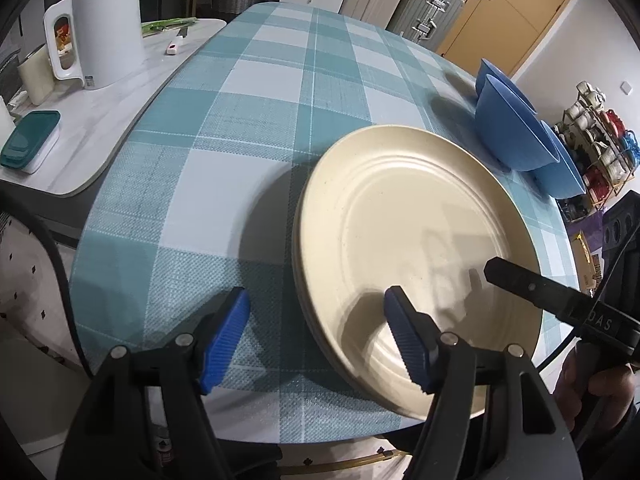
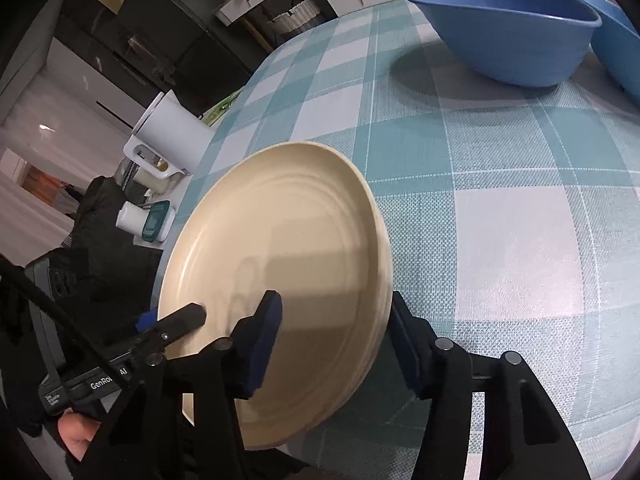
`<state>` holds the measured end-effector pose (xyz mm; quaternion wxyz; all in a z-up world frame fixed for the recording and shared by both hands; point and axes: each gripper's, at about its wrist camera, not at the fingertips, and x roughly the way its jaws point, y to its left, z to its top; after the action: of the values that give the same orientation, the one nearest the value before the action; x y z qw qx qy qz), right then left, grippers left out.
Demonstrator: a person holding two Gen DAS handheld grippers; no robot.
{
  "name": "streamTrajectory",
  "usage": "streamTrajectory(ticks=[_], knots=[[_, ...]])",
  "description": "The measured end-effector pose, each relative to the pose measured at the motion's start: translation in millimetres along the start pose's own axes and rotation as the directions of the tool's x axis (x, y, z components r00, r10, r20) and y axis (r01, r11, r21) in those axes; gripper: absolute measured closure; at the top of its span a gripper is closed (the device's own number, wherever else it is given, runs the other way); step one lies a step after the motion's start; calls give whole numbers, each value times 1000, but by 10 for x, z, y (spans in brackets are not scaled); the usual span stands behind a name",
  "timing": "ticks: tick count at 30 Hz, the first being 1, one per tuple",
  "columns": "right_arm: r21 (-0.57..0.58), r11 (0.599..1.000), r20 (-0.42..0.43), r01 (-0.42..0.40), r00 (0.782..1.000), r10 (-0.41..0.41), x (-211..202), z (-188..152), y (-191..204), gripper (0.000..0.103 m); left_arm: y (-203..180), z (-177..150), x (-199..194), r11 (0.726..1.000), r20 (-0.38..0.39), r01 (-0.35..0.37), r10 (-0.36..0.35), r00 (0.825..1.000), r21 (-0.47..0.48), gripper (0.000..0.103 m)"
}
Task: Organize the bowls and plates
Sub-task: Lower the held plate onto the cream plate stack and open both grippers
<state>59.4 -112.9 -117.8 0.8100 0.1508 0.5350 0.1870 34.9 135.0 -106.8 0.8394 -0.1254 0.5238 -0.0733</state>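
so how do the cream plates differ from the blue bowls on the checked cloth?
The cream plates are flat and shallow; the blue bowls are deep with sloped walls. The plates lie stacked, rims aligned, at the near edge; the bowls stand side by side farther back. Both grippers straddle the plates' rim; no gripper is at the bowls. Both rest on the same cloth, and look empty.

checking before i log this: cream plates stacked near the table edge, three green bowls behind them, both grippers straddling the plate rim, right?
One thing is wrong: the bowls are blue, not green, as the right wrist view shows plainly. The rest stands: the cream plates sit stacked near the table edge, with the left gripper and right gripper each straddling the rim.
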Motion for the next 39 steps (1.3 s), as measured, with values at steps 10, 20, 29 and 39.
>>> streamTrajectory(ticks=[10, 20, 29, 39], knots=[[-17, 999, 22, 43, 999, -42, 38, 45, 70, 53, -86, 26, -12, 999, 13, 9, -9, 1000, 35, 59], [-47, 998, 47, 51, 998, -48, 171, 202, 166, 53, 27, 209, 50, 1000, 20, -7, 7, 1000, 12, 59], [-59, 997, 64, 50, 997, -46, 297, 319, 262, 53, 140, 361, 90, 1000, 36, -22, 22, 999, 0, 58], [-81, 996, 66, 46, 997, -40, 262, 284, 233, 50, 96, 320, 31, 993, 71, -107, 104, 992, 43, 55]])
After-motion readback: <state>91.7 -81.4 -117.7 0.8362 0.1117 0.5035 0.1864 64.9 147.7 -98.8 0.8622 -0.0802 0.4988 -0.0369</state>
